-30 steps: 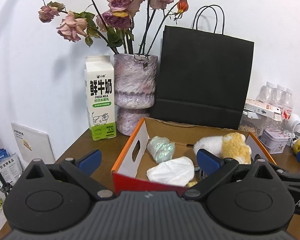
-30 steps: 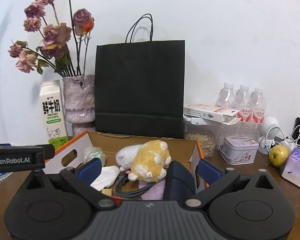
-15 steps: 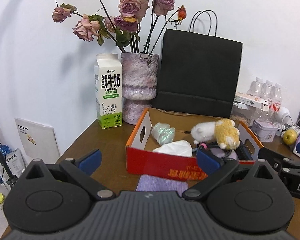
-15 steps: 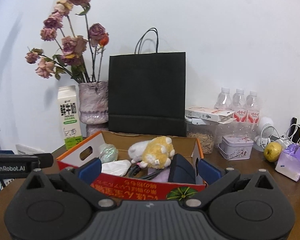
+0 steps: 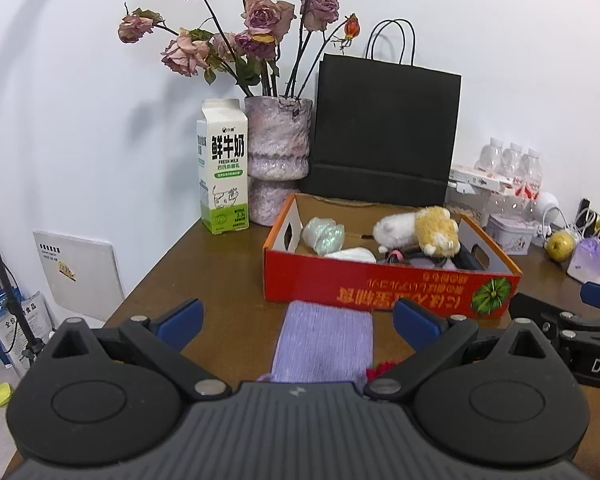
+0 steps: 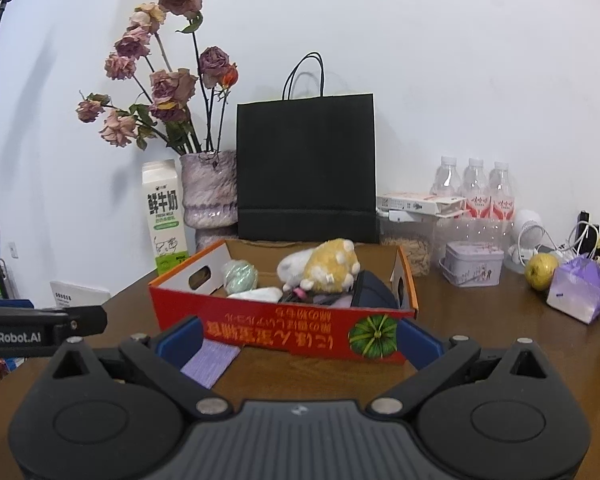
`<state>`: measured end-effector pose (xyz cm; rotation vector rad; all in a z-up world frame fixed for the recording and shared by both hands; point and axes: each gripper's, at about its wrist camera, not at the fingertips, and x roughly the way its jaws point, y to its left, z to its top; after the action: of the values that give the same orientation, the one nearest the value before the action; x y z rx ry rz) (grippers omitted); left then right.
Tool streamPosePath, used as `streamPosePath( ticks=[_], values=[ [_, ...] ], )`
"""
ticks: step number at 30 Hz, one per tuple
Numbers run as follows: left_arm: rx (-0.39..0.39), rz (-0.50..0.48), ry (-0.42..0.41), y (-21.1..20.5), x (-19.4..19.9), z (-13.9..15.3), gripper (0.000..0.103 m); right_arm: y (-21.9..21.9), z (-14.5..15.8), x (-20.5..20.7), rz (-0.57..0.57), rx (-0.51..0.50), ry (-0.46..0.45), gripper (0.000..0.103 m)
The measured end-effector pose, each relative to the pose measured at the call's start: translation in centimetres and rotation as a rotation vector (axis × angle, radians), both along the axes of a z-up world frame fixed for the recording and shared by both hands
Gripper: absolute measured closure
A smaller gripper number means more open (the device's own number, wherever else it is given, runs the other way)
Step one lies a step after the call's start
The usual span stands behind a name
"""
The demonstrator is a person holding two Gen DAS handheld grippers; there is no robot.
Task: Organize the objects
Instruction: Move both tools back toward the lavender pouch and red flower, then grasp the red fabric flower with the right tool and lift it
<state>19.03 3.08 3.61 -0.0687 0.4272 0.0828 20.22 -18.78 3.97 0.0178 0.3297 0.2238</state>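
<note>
Both tongs, left (image 5: 298,320) and right (image 6: 300,336), gape empty before the red box (image 6: 300,330); milk carton (image 5: 222,168) reads "FRESH MILK"

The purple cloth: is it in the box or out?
Out. The purple cloth lies flat on the table before the box.

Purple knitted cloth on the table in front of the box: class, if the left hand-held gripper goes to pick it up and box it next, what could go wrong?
1. The purple knitted cloth lies flat, so the open left hand-held gripper may slide over it.
2. The cloth's far edge meets the red cardboard box; a reach could shove the box.
3. The box already holds a plush toy; the cloth may drape over the rim.
</note>
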Motion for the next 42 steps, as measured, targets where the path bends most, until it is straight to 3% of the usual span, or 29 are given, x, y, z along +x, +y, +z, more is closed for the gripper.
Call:
streamPosePath(
  ticks=[21, 31, 42],
  values=[
    [0.069, -0.04, 0.086, 2.6, -4.0, -3.7, 0.0, 1.7, -4.3, -4.9, 0.07, -0.045, 0.093, 0.0],
    [0.024, -0.12, 0.063, 3.6, -4.1, -4.6, 0.0, 3.1, -5.5, -4.8, 0.091, -0.075, 0.132, 0.0],
    [-0.01, -0.004, 0.104, 5.6, -3.1, -5.7, 0.0, 5.6, -6.2, -2.1, 0.124, -0.099, 0.21, 0.0]
  ],
)
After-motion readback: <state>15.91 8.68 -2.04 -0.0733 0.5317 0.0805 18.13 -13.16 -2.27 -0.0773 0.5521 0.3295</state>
